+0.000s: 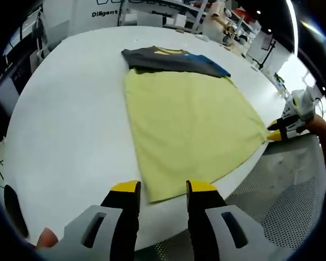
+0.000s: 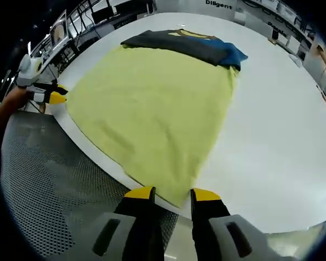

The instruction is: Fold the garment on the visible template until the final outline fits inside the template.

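Your white worktop [image 1: 70,125] is broad and round-edged, and beyond its near edge lies a grey perforated floor mat [image 2: 38,185]. The pale yellow garment [image 1: 190,125] lies flat on the worktop, reaching from the near edge toward the middle; at its far end a dark grey, blue and yellow-trimmed band [image 1: 171,60] crosses it, and you cannot tell whether that band belongs to the garment or lies under it. Behind the worktop stand benches, shelves and lab clutter. Your left gripper [image 1: 162,187] hovers just above one near corner of the garment, jaws open at a moderate gap with nothing between them. Your right gripper [image 2: 173,192] sits over the other near corner, right at the worktop's rim, jaws likewise apart and empty. Each gripper appears small at the garment's edge in the other's view. Wide bare worktop flanks the garment on both sides and past its far end.
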Demonstrator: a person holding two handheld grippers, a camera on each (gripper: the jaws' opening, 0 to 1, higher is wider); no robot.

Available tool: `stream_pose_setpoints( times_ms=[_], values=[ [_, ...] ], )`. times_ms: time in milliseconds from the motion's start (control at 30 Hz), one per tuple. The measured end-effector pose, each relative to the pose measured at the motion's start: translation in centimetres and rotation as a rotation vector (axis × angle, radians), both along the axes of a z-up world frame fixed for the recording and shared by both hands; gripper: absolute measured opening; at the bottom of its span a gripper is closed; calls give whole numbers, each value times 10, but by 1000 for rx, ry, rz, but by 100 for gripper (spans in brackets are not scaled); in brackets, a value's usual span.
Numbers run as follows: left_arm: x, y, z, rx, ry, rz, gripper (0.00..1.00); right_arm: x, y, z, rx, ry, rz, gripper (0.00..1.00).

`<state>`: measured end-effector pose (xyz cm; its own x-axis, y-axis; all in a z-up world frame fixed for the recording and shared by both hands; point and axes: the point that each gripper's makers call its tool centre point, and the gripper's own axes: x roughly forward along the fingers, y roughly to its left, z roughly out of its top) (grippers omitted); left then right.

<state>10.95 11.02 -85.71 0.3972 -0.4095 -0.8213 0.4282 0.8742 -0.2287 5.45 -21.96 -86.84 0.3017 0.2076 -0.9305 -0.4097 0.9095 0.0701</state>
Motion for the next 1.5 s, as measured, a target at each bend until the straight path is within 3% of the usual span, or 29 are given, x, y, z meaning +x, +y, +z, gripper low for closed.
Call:
stream_pose_setpoints(
  times_ms=[100, 467, 567, 633, 667, 733, 933, 1100, 1500],
  values=[
    [-2, -1, -1, 0, 17, -10, 21, 1, -1, -2, -44, 0, 43, 20],
    [-8, 1, -3, 17, 50, -16, 1, 6, -1, -2, -48, -25, 68, 7],
    [-7, 1, -3, 13, 44, -14, 1, 6, -1, -2, -48, -27, 74, 7],
    [-2, 0, 0, -5, 0, -14, 10, 6, -2, -2, -42, -26, 64, 8],
    [-1, -1, 0, -10, 2, -6, 21, 6, -2, -2, -42, -26, 65, 8],
    [1, 1, -2, -24, 11, 11, 23, 6, -1, -2, -43, -25, 68, 8],
    [6, 3, -4, -6, 4, 19, 15, 5, -1, -2, -43, -26, 73, 8],
    [7, 1, -5, 14, 1, -4, 1, 5, -1, -2, -43, -28, 74, 8],
    [-1, 1, 0, 20, 1, -35, 0, 6, -2, -2, -45, -35, 81, 6]
  ],
)
